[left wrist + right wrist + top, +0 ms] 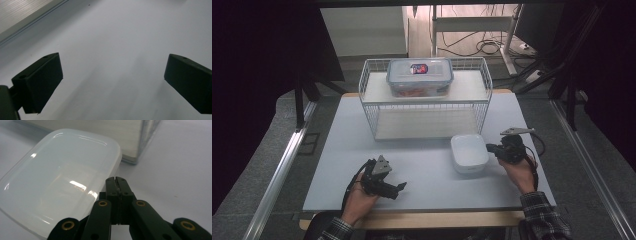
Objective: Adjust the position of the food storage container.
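A white lidded plastic container [469, 152] lies on the grey tabletop in front of the wire rack. My right gripper [490, 148] sits at its right edge, jaws shut with nothing between them. In the right gripper view the closed tips [116, 180] rest just beside the translucent lid [57, 177]. My left gripper [401, 186] lies low at the front left of the table, pointing right. Its two black jaws stand wide apart in the left gripper view, over bare tabletop [110, 57].
A white wire rack [427, 97] stands at the back of the table. On its top shelf sits a clear lidded box [419, 76] with a red and blue label. Table edges fall away to grey floor on both sides.
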Demonstrator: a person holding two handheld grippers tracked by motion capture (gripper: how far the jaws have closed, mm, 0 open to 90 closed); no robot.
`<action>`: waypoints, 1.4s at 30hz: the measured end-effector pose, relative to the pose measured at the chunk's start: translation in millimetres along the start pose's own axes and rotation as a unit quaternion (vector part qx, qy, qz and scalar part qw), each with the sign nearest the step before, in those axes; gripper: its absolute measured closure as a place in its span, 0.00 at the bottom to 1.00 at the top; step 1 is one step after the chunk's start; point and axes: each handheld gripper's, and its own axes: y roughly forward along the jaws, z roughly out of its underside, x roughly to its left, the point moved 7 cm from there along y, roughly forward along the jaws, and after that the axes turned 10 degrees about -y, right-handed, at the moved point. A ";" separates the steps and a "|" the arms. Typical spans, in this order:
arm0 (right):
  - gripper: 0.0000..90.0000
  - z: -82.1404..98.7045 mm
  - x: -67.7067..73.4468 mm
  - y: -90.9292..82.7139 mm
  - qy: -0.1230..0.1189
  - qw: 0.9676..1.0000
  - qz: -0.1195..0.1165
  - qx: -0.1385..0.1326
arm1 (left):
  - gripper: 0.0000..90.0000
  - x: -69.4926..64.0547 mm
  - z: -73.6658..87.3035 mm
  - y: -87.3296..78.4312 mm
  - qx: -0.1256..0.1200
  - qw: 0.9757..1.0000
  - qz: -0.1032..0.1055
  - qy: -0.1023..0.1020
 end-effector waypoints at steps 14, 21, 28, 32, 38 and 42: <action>0.99 -17.8 45.9 23.6 -0.021 0.998 -0.059 -0.008 | 0.03 -4.0 -4.0 0.8 0.007 1.000 0.019 -0.019; 0.99 -27.4 71.3 36.0 -0.036 0.996 -0.084 -0.011 | 0.09 -0.9 -9.3 -6.1 0.001 1.000 -0.011 -0.012; 0.99 -36.0 98.6 47.4 -0.045 0.993 -0.112 -0.015 | 0.32 18.5 -11.3 -14.0 0.003 0.999 -0.016 -0.028; 0.99 -39.3 113.6 54.6 -0.069 0.990 -0.120 -0.008 | 0.53 34.3 -16.2 -13.2 -0.004 0.999 -0.003 -0.053; 0.99 -39.4 117.9 35.7 -0.084 0.990 -0.108 -0.014 | 0.79 54.6 -32.4 2.3 -0.001 0.998 -0.010 -0.055; 0.99 -30.5 134.4 17.3 -0.084 0.988 -0.132 -0.015 | 0.85 60.2 -44.2 15.5 0.000 0.999 -0.011 -0.046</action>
